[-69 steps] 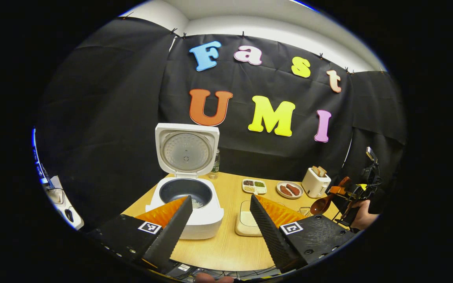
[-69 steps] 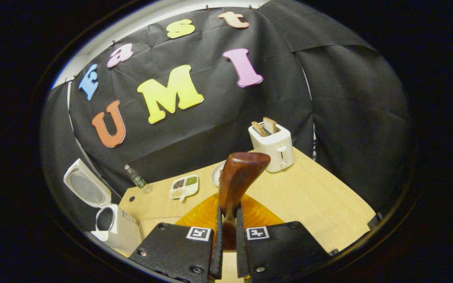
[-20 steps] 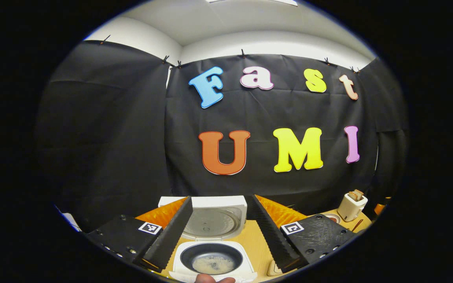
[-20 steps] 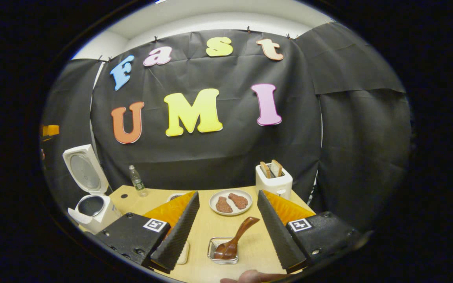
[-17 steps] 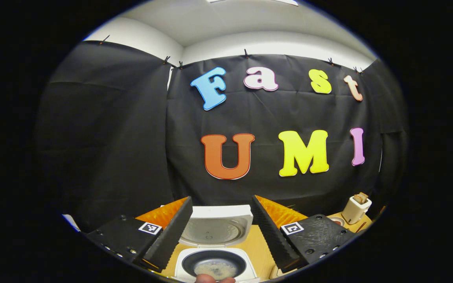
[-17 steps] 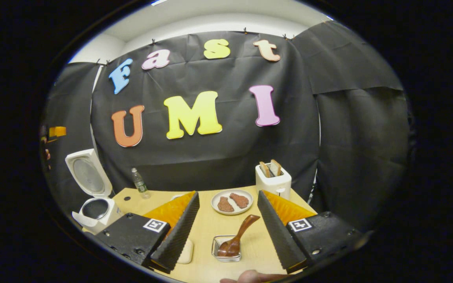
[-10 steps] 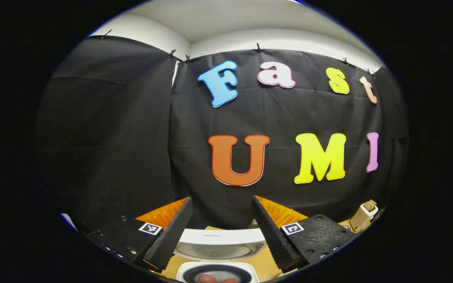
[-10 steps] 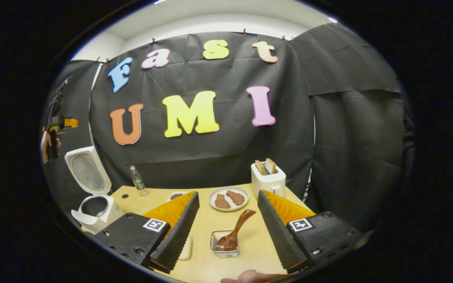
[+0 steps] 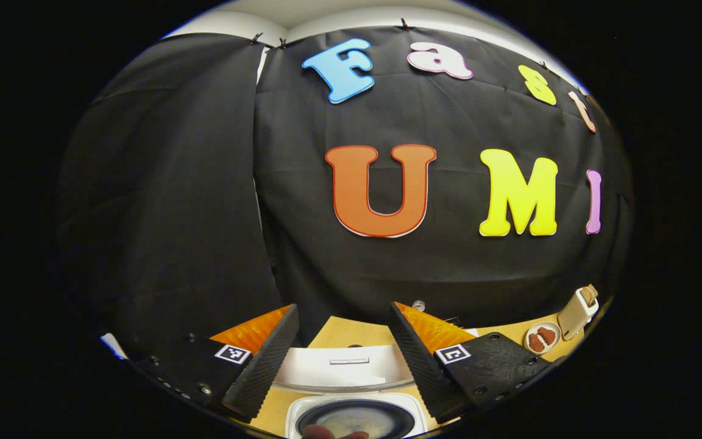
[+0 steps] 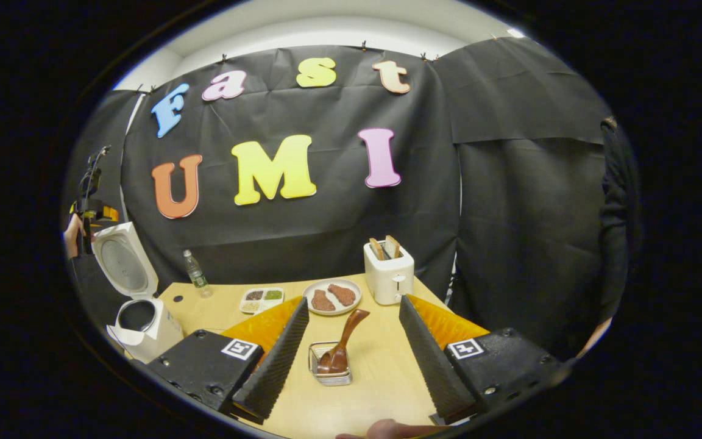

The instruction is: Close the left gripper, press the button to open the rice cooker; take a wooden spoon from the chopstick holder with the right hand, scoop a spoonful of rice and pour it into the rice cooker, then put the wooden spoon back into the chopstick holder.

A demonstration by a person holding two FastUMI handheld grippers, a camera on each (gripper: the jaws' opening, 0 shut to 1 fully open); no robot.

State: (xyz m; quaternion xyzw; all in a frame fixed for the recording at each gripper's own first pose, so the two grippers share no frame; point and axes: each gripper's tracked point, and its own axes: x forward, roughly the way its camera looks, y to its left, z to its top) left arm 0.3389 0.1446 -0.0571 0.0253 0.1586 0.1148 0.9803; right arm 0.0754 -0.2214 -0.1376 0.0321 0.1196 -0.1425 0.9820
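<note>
Wooden spoon: I see the wooden spoon (image 10: 340,344) standing bowl-down in the chopstick holder (image 10: 328,366), its handle leaning up and to the right, free of both grippers.
Handling: I judge it stiff, light and smooth; the bare upper handle is the place to pinch, well above the bowl. A slick finish could let it twist between the fingers.
Chopstick holder: a small wire basket on the tabletop (image 10: 381,372), near my right gripper, probably light enough to tip if the spoon is dragged sideways.
Right gripper: the right gripper (image 10: 351,360) hangs above the near edge with its fingers spread wide, grasping nothing; holder and spoon sit between them, farther off.
Rice cooker: the rice cooker (image 10: 142,323) stands at the far left with its lid (image 10: 122,262) up; in the left gripper view pale rice lies in its pot (image 9: 356,421).
Left gripper: the left gripper (image 9: 342,356) is above the cooker, fingers released and empty.
Stage: by my reading, the spoon is back and the task looks done.
</note>
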